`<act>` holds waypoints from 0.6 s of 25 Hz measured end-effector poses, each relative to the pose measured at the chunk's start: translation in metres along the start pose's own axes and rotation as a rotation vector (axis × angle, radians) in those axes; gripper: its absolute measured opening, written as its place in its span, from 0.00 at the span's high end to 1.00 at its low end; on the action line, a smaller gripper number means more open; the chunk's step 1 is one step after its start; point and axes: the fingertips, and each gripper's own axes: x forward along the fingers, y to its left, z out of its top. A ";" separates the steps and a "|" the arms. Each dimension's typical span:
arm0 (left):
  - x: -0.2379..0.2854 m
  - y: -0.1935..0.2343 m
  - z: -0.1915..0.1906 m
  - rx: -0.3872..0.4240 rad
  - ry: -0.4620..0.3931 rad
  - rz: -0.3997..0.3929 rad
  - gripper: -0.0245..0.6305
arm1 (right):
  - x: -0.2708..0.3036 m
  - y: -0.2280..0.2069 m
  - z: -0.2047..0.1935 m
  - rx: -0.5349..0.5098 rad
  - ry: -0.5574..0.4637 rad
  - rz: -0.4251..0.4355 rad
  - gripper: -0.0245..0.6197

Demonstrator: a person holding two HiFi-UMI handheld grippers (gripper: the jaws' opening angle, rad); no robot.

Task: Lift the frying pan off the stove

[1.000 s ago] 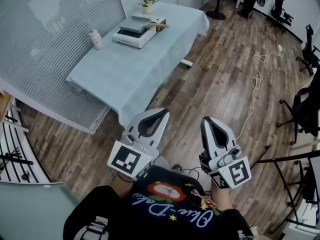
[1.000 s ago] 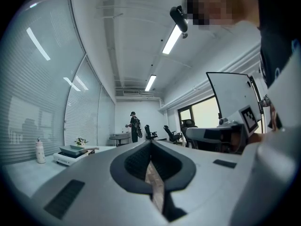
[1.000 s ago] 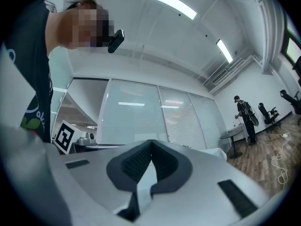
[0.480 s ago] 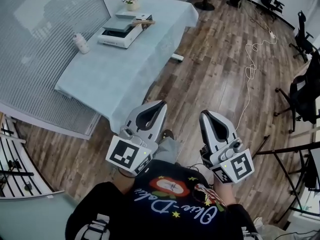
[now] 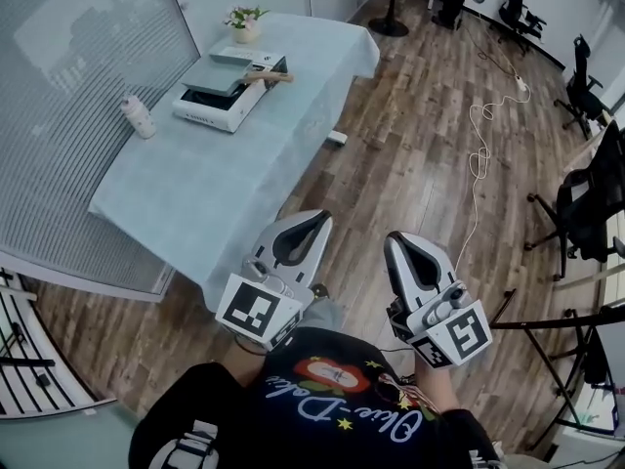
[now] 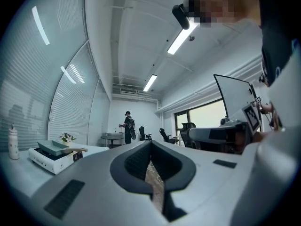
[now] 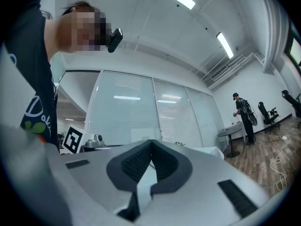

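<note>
Pale blue cloth covers the table, which runs toward 11 o'clock from the person in the head view.

- Stove: white, at the table's far end. Pan rests flat on top of it, with its wooden handle pointing toward 3 o'clock. The pan is not yet lifted.
- Bottle stands at 9 o'clock of the stove, and a plant at 12 o'clock.
- Left gripper and right gripper are at 6 o'clock, close to the chest, over bare floor and well apart from the table.
- Each gripper view shows the jaws pressed together with nothing between them.

Judgement: this is the approach stage. The tools are probably tucked in and closed because the pan is out of reach from here. The handle overhangs the stove's edge, which should give a free place to pinch.

Writing: each cube carries a square black-and-white marker. The cursive shirt print is upside down, so I cannot read it with confidence. The dark mark on the stove's front is too small to read.
</note>
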 end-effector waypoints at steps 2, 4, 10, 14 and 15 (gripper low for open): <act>0.008 0.019 -0.005 -0.014 0.002 0.015 0.96 | 0.018 -0.010 -0.007 0.003 0.020 0.012 0.96; 0.013 0.039 -0.013 -0.022 0.009 0.041 0.96 | 0.038 -0.020 -0.016 0.006 0.039 0.024 0.96; 0.014 0.090 -0.042 -0.068 0.054 0.124 0.96 | 0.088 -0.028 -0.047 0.030 0.103 0.096 0.96; 0.014 0.112 -0.059 -0.095 0.074 0.167 0.96 | 0.109 -0.031 -0.064 0.041 0.136 0.132 0.96; 0.014 0.115 -0.064 -0.102 0.078 0.176 0.96 | 0.113 -0.033 -0.068 0.044 0.143 0.139 0.96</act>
